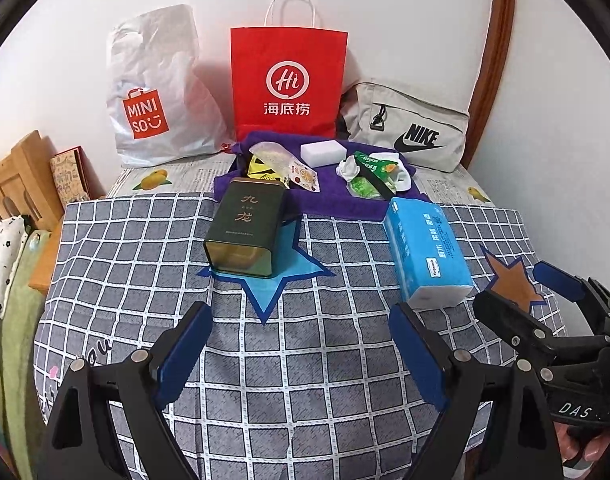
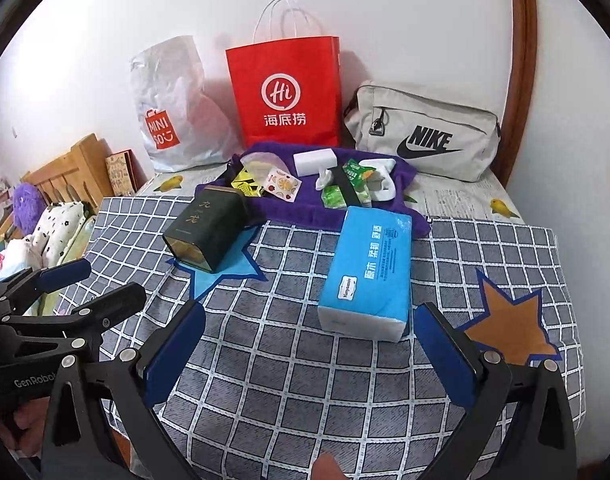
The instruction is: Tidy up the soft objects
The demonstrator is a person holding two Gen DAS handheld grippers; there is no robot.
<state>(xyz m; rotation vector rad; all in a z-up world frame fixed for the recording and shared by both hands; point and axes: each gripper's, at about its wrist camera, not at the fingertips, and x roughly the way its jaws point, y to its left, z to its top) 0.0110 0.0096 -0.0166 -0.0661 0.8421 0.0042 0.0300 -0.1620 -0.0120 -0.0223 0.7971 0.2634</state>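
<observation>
Two claws spread, gripping nothing, above my checked cloth point(image 1: 305, 360).

I note a white wall, a wooden headboard point(image 1: 21, 176) on the left; at the back a plastic bag point(image 1: 157, 88), red bag point(image 1: 289, 80) and grey pouch point(image 1: 413, 128). Left claw point(image 1: 301, 344) and right claw point(image 2: 309, 344) face the tissue pack point(image 2: 369, 272), beside the tin point(image 1: 245, 228), before the littered purple towel point(image 1: 329, 200).

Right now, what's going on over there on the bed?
A person holds two tongs above the checked cloth, both open and empty. The left tongs point toward the green tin; the right tongs face the blue tissue pack. Small items lie on the purple towel behind. Nothing is gripped yet.
</observation>
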